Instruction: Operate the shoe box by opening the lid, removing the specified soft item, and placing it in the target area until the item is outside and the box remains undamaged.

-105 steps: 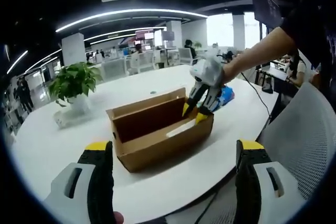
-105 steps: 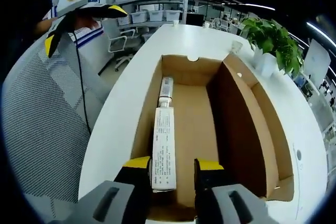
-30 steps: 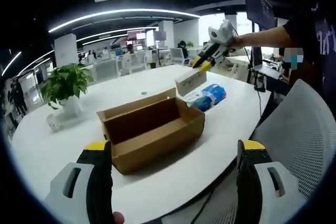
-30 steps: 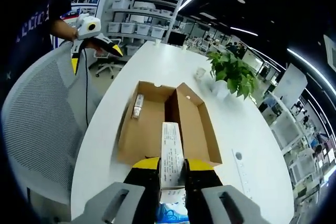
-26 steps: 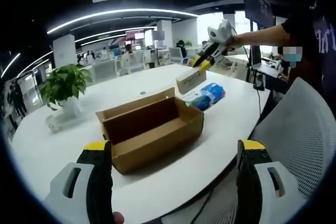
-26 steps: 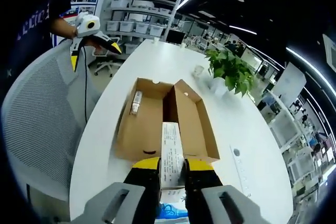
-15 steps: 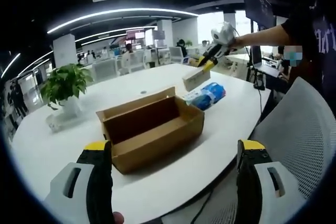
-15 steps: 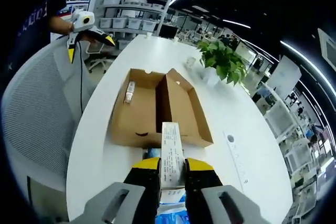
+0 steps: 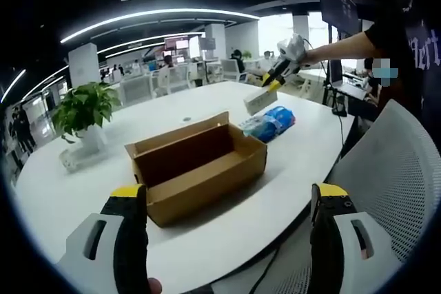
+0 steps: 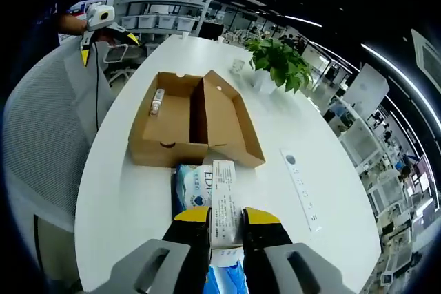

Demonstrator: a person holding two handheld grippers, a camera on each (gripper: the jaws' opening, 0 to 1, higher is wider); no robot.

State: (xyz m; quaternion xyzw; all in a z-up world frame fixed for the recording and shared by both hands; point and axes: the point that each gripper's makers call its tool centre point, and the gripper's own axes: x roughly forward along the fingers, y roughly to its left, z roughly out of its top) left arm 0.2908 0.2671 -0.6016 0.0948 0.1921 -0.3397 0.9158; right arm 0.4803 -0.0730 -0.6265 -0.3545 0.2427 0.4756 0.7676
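The open brown shoe box sits mid-table, its lid folded back. A small tube lies inside it. My right gripper is shut on a long white printed carton, held in the air above a blue packet that lies on the table just past the box's end. In the left gripper view the right gripper holds that carton over the blue packet. My left gripper hangs open off the table's near edge, holding nothing, and appears as the left gripper far back.
A potted plant and a small cup stand beyond the box. A white strip lies on the table beside the lid. Mesh chairs line the table's edge. The white table has bare room around the packet.
The right gripper took the white carton out of the box, lifted it and carried it away past the box's end, over the blue packet. The left gripper stays open and in place.
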